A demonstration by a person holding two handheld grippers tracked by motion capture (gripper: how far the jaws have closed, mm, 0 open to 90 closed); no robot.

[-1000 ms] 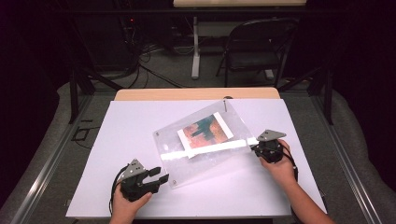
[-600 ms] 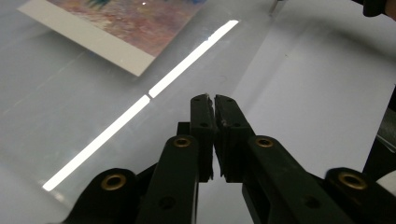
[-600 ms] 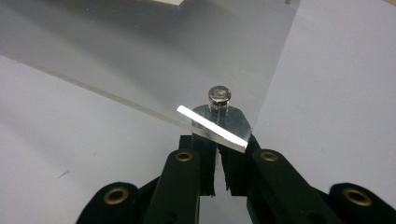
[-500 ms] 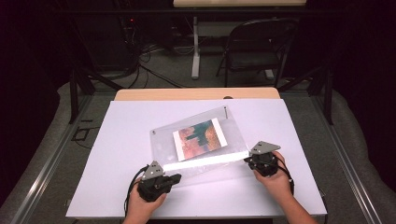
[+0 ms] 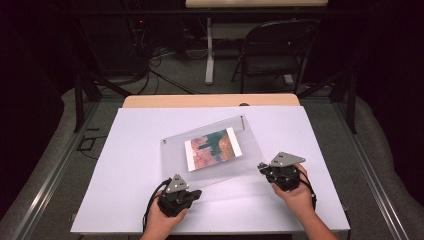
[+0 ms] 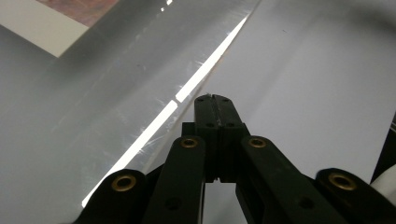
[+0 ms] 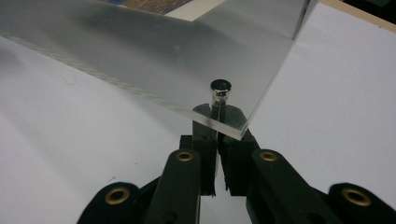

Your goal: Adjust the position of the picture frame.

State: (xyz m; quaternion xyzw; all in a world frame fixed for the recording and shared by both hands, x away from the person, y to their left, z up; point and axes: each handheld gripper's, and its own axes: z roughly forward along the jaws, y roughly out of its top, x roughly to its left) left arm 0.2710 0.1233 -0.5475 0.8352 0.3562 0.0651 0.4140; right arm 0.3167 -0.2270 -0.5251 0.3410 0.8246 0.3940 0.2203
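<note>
A clear acrylic panel (image 5: 215, 170) with a colourful picture (image 5: 212, 148) inside lies slanted on the white table (image 5: 135, 150). My left gripper (image 5: 196, 193) is shut at the panel's near-left corner. In the left gripper view its tips (image 6: 212, 97) touch the panel's bright edge (image 6: 187, 91); whether they pinch anything I cannot tell. My right gripper (image 5: 262, 166) is at the near-right corner. In the right gripper view, my right gripper (image 7: 217, 114) is shut on a small metal pin (image 7: 220, 88) that passes through the panel's corner (image 7: 233, 126).
A second small pin (image 5: 242, 119) sits in the panel's far-right corner. A wooden strip (image 5: 210, 101) shows along the table's far edge. Behind the table are a folding chair (image 5: 272, 50), a table leg (image 5: 209, 50) and floor cables (image 5: 165, 75). Bare white table surrounds the panel.
The left gripper has moved right to the panel's near-left corner. The right gripper has come toward me with its corner. The panel has turned a little and its bright glare strip is gone.
</note>
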